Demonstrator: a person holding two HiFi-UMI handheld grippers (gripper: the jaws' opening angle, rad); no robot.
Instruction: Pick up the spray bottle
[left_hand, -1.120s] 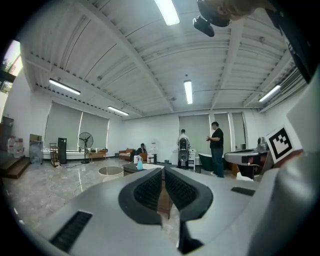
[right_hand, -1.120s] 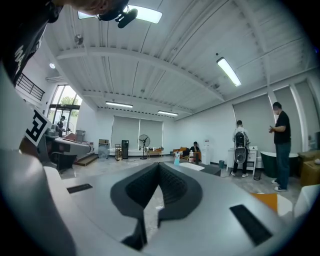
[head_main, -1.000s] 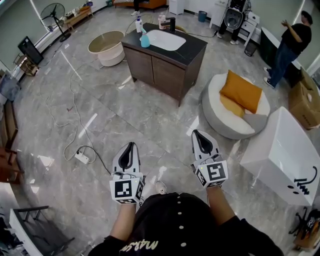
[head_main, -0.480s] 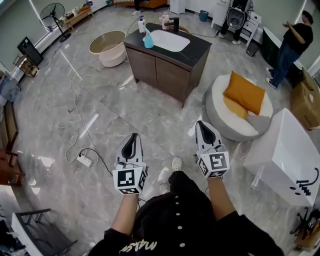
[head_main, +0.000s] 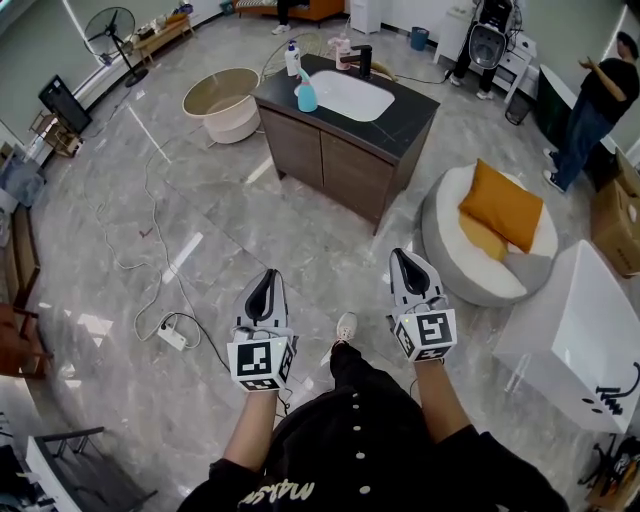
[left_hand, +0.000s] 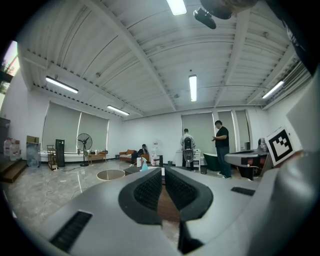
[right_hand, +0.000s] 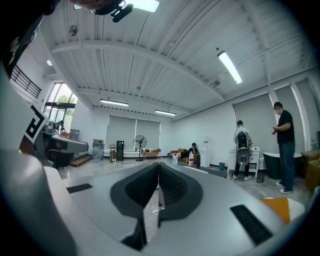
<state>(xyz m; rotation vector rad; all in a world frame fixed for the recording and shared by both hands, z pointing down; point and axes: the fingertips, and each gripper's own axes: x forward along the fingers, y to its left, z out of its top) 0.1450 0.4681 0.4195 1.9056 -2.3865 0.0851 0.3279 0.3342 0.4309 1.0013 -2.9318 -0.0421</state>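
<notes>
The teal spray bottle (head_main: 307, 93) stands on the dark counter of a wooden vanity (head_main: 340, 152), left of the white sink basin (head_main: 352, 95). It is far ahead of both grippers. In the left gripper view the spray bottle (left_hand: 144, 166) shows small, just above the jaws; in the right gripper view the spray bottle (right_hand: 174, 160) shows to the right of the jaw tips. My left gripper (head_main: 263, 285) and right gripper (head_main: 405, 262) are held side by side over the floor, pointing at the vanity. The left gripper (left_hand: 163, 171) and the right gripper (right_hand: 158, 165) are both shut and hold nothing.
A white pump bottle (head_main: 292, 58), a pink bottle (head_main: 343, 50) and a black faucet (head_main: 362, 60) share the counter. A round beige tub (head_main: 224, 100) stands left of the vanity, and a white pouf (head_main: 470, 270) with an orange cushion to its right. A white bathtub (head_main: 585, 330), a power strip (head_main: 172, 338) and a person (head_main: 600, 95) are nearby.
The person has walked toward the vanity, which now sits lower and nearer in the head view. Both grippers travelled forward with the person and stayed shut.
</notes>
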